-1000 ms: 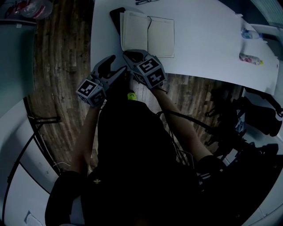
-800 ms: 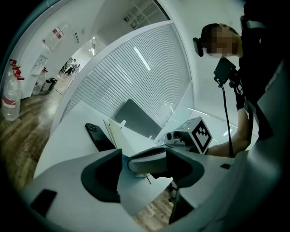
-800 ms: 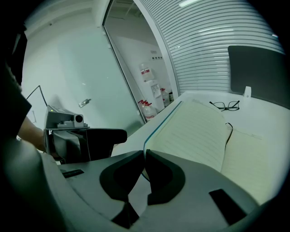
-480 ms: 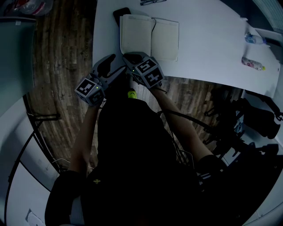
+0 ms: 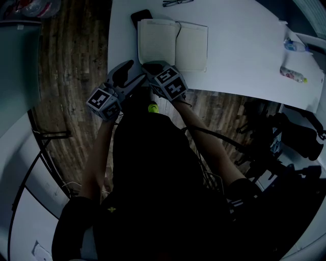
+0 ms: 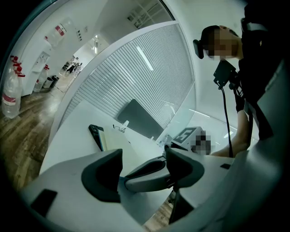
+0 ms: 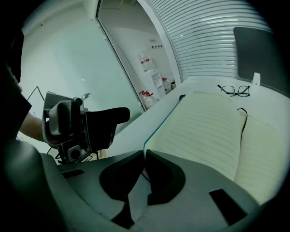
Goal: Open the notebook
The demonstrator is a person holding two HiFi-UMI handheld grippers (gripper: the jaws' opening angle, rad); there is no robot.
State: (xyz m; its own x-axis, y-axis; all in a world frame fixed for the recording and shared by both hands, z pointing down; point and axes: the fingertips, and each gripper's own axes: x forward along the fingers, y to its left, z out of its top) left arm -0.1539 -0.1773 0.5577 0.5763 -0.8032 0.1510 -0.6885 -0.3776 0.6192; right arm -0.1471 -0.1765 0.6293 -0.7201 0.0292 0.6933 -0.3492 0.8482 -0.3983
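Note:
The notebook (image 5: 173, 45) lies open and flat on the white table (image 5: 239, 46), showing two lined cream pages and a thin dark ribbon (image 7: 242, 118) along the fold. My right gripper (image 5: 151, 68) is shut and points down at the notebook's (image 7: 213, 131) near left corner. Its tips (image 7: 145, 156) meet with nothing visible between them. My left gripper (image 5: 130, 77) hovers open just left of it, by the table's near edge. In the left gripper view the right gripper's grey body (image 6: 147, 174) shows in front of the open left jaws (image 6: 142, 167).
A dark phone (image 5: 139, 16) lies at the notebook's far left corner. Glasses (image 5: 175, 2) rest beyond the notebook. Two plastic bottles (image 5: 292, 74) lie at the table's right. A wooden floor (image 5: 71, 76) runs left of the table. Another person (image 6: 253, 68) stands at the right.
The right gripper has sunk a little at the notebook's near edge and tipped further down. The left gripper has shifted slightly. The notebook stays open as before.

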